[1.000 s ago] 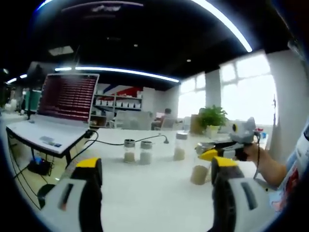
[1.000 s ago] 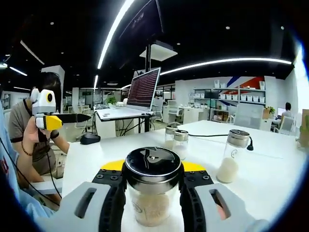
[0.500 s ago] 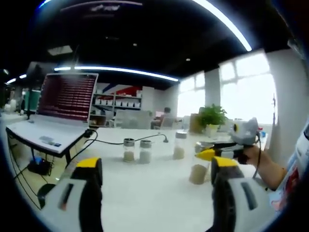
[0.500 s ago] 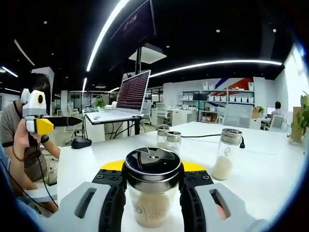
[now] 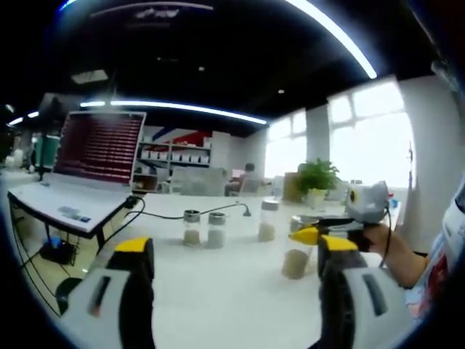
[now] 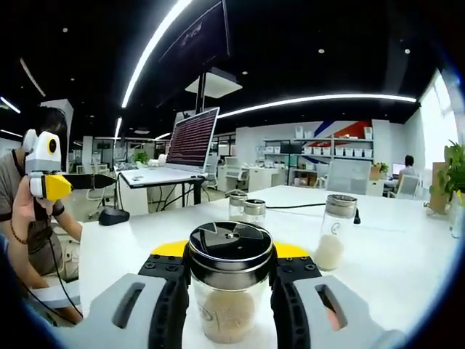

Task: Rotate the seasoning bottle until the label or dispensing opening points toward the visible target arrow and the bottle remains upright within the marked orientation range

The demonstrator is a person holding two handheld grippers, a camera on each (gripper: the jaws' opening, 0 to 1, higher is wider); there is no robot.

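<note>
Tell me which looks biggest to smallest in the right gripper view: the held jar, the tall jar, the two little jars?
1. Held jar, biggest, but it is nearest the camera.
2. Tall jar.
3. The two little jars, alike, and farthest away.

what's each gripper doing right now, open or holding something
Left gripper: open, nothing between its jaws.
Right gripper: shut on the seasoning bottle, which stands upright on the white table.
</note>
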